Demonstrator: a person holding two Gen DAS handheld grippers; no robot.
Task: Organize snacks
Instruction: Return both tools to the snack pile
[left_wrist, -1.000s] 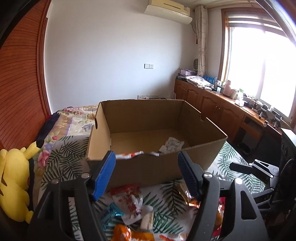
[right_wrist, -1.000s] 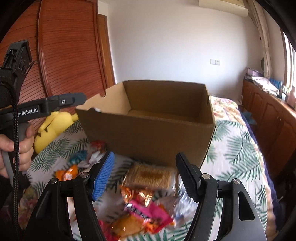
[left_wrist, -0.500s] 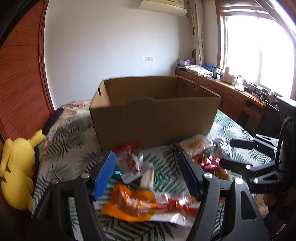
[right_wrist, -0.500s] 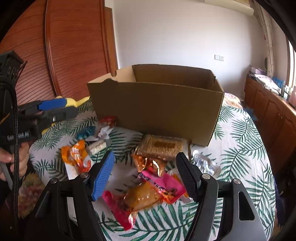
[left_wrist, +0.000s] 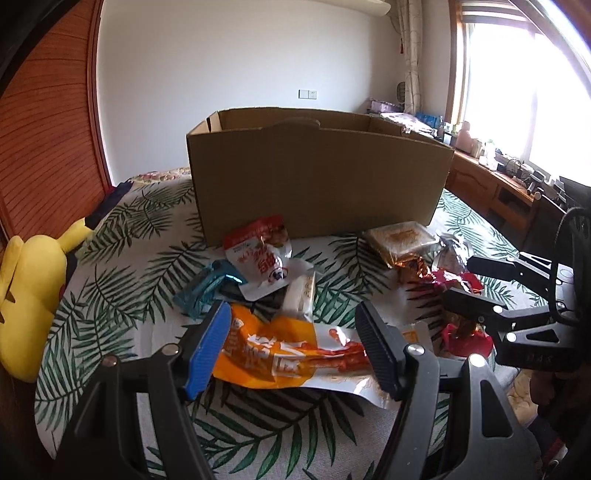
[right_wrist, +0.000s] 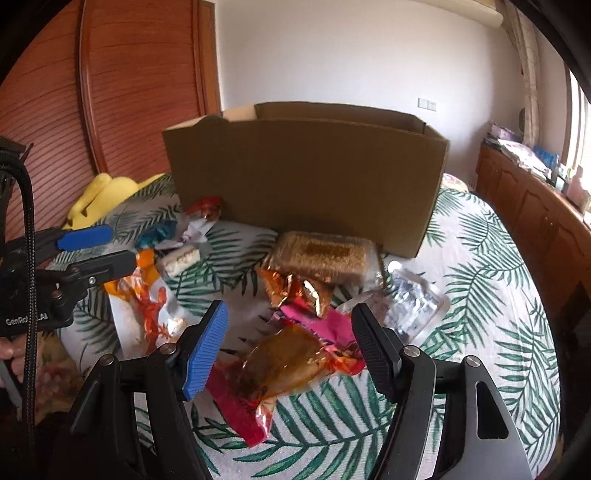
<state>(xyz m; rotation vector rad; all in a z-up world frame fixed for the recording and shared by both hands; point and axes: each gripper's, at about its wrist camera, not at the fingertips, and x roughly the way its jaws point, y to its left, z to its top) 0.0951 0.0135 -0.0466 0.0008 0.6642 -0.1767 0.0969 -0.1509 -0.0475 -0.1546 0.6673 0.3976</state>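
We've got the snacks lying loose in front of the cardboard box (left_wrist: 317, 177), on the near side of it, none in a gripper. The left gripper (left_wrist: 295, 343) is wide open w/ an orange packet (left_wrist: 280, 354) between its fingers, nothing held. The right gripper (right_wrist: 290, 345) is also wide open, empty, over a clear pouch w/ something brown in it (right_wrist: 284, 365) lying on a pink wrapper (right_wrist: 236, 410).

Risks, as we judge them: the packets overlap, so closing on one may drag or pinch a neighbour, e.g. the white bar (left_wrist: 301, 295) touching the orange packet's far edge, or the gold foil wrapper (right_wrist: 295, 290) just behind the pouch. Foil and plastic are slick and flat, so a shallow pinch could slip. The two grippers are near each other and could bump. The box wall is tall; a dangling packet might catch the rim on the way in.

Further out: a red-and-white pouch (left_wrist: 258, 254) and a cracker pack (right_wrist: 321, 258) sit right at the box front. All of it is on a bed w/ a palm-leaf cover (right_wrist: 491, 295), soft, so pressing down will sink. Left of the box, a yellow plush toy (left_wrist: 29, 295); right of it, wooden cabinets (right_wrist: 535, 221) under a bright window (left_wrist: 517, 81).
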